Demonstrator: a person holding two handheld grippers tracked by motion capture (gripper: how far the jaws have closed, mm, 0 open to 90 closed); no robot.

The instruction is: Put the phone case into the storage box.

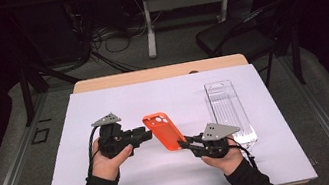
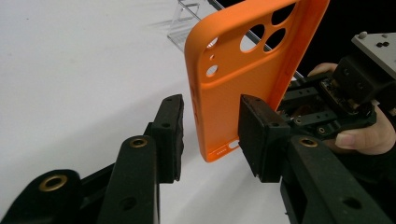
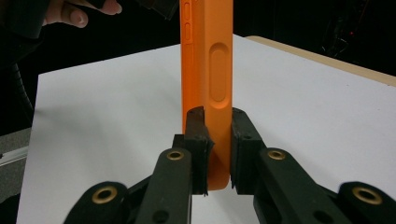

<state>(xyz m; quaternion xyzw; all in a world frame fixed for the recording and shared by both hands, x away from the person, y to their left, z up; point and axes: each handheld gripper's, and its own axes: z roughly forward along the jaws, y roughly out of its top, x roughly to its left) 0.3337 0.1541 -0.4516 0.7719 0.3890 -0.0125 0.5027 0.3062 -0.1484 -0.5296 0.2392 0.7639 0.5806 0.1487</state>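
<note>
Jaws of the right gripper (image 3: 218, 154) are clamped on the bottom edge of the soft orange silicone phone case (image 3: 208, 74), holding it up off the white paper-covered table (image 1: 119, 105), camera cut-outs at its far end. Light and rubbery by the look of it, the case should flex rather than crack, so a pinch on a thick side rim near a corner looks safer than one on the thin back panel. Beyond it the left gripper (image 2: 212, 135) stands with its jaws apart on either side of the case, not yet touching, and farther off lies a clear ribbed plastic packaging tray (image 1: 228, 109).
</note>
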